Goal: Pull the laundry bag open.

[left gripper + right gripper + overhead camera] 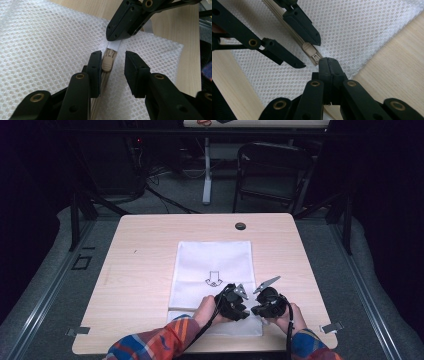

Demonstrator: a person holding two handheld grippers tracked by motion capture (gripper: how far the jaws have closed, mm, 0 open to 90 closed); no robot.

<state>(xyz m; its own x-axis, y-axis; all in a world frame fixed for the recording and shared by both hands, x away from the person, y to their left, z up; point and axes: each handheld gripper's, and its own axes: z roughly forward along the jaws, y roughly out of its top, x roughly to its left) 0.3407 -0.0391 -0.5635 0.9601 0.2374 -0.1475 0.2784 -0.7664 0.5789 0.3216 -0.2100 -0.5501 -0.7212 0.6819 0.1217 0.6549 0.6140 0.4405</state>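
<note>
A beige zipper slider [107, 63] sits near the end of the zipper track [287, 23] of a white mesh laundry bag [214, 270], which lies flat near the middle of a light wooden table [135, 260], its near edge close to the person's side. In the high view the bag bears a small dark arrow-like print [213, 280], and the zipper end lies at the bag's near part, where both tools meet. In the left gripper view the left gripper [113, 65] stands with its two black jaws apart, one on each side of the slider; the jaw at that view's left is touching or just beside the slider, while the other stands clear of it over the mesh, so nothing is clamped. In the right gripper view the right gripper [329, 65] has its jaws pressed together, their tips right at the end of the zipper, just past the slider's small metal tab [315, 58]; whether they pinch the white fabric tape at the zipper's end cannot be told. The left gripper's open jaws show across from it in that view, either side of the slider. In the high view the person's hands hold both grippers side by side over the bag's near edge, with plaid sleeves [160, 342] coming in from below. Farther off on the table is a small dark round grommet [240, 226], and beyond the table stands a dark chair [272, 172].
</note>
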